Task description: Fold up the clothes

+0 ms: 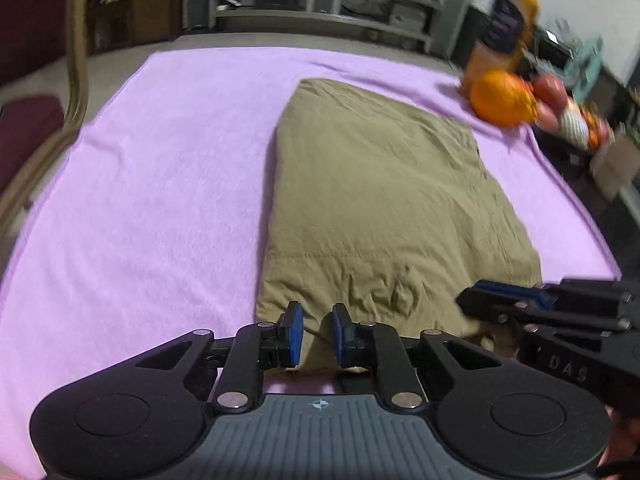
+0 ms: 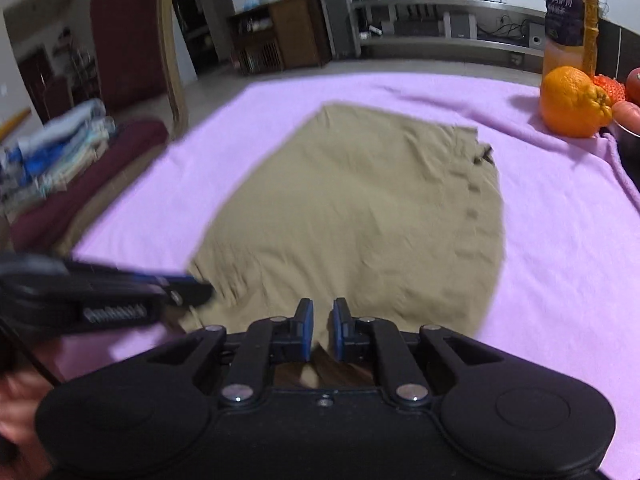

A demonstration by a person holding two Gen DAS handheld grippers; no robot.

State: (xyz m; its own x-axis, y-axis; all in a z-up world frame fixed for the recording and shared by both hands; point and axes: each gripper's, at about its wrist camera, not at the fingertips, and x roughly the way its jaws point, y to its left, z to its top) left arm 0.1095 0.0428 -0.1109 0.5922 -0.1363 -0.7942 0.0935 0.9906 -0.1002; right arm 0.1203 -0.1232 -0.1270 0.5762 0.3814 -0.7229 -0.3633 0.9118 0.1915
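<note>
A khaki garment [image 1: 380,200], folded into a rough rectangle, lies flat on a purple blanket [image 1: 160,160]. My left gripper [image 1: 318,332] is at the garment's near left corner. Its blue pads stand slightly apart, open, with the cloth's edge lying in the gap. In the right wrist view the same garment [image 2: 360,208] spreads ahead. There my right gripper [image 2: 322,328] is at the near edge, shut on a small ridge of the fabric. Each gripper shows in the other's view: the right gripper [image 1: 468,300] comes in from the right, the left gripper [image 2: 200,288] from the left.
An orange [image 2: 572,104], a tall juice bottle [image 2: 568,16] and red fruit stand at the blanket's [image 2: 560,220] far right corner. A stack of folded clothes [image 2: 60,152] rests on a maroon chair seat to the left. Shelves and cabinets line the back wall.
</note>
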